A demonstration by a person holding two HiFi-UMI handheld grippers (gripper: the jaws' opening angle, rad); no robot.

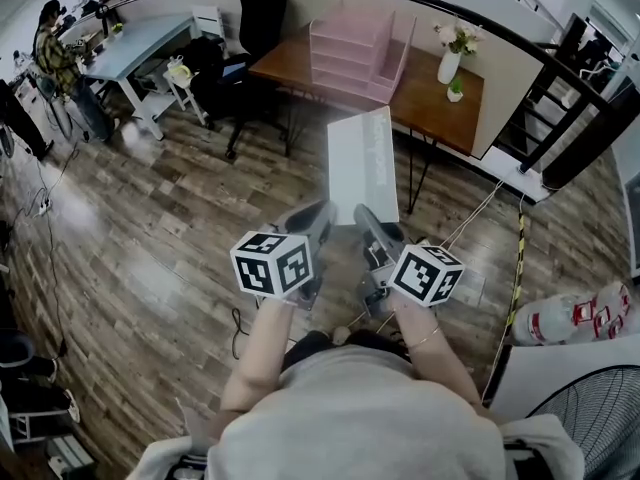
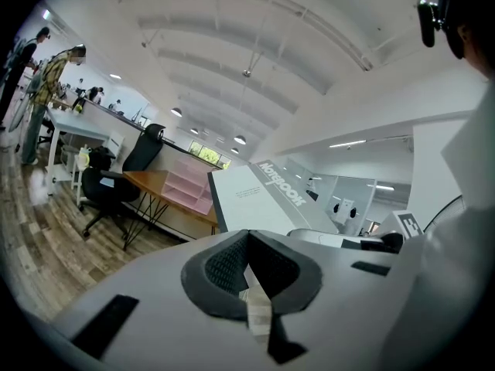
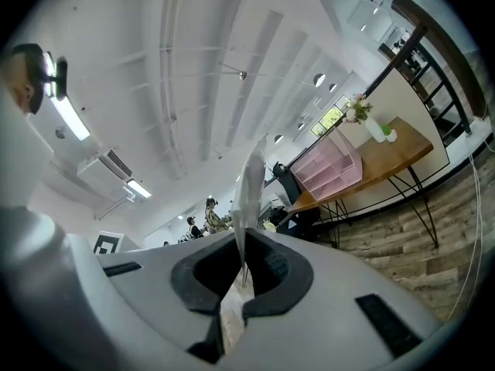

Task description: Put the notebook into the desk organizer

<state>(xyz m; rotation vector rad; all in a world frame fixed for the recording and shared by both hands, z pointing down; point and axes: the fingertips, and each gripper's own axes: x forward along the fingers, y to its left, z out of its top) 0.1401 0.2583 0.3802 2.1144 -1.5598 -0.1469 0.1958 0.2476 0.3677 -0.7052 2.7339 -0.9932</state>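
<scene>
Above open floor, notebook edge tight in right jaws; left jaws together.

1. The notebook has a smooth, matt cover in pale grey, like coated card, with darker print on it.
2. The desk organizer looks like smooth pink plastic with a faint sheen.
3. The table has a brown wooden top with a smooth, satin finish.
4. The floor is grey-brown wood-grain planking, shiny where light falls on it.
5. The left tool and right tool have matt grey plastic shells. Their pads are black, rubbery and finely ribbed.
6. The marker cubes are matt white with black print.
7. The vase is glossy white, like ceramic.
</scene>
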